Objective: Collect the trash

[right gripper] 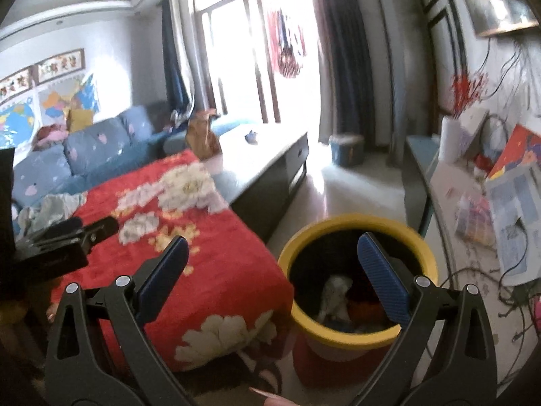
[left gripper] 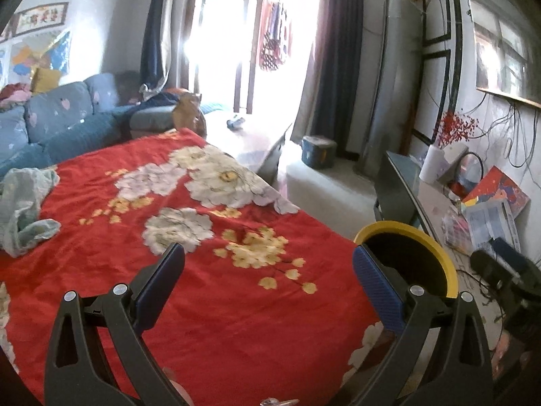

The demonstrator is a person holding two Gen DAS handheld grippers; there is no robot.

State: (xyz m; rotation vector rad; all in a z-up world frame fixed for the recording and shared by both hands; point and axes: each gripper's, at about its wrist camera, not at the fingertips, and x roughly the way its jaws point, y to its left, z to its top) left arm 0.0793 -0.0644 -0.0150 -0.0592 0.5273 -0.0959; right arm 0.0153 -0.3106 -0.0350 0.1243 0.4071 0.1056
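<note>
Both my tongs are spread wide with nothing between them. My left tongs hang over the red flowered blanket that covers the low worktop, and my right tongs sit out over the yellow-rimmed trash bin, which stands on the floor right against the blanket's corner. Makes sense to park the bin there: anything I pick off the blanket only has to travel a short way sideways before I can let go over the opening.

Looking down through the right wrist view, the bin already holds stuff: a crumpled whitish wad plus some red and blue bits I can't identify, the picture's a bit blurry. So I'd guess the task is well along.

On the blanket itself I don't see obvious litter. The one loose thing is a rumpled pale green cloth at the far left edge, well apart from my left tongs. Could be trash, could be laundry, honestly can't tell. If it's next, I'd judge it a floppy grab: pinch a fold high up so it doesn't drag the blanket along.

The side counter by the wall is cluttered with papers, but that's beyond the bin.
</note>
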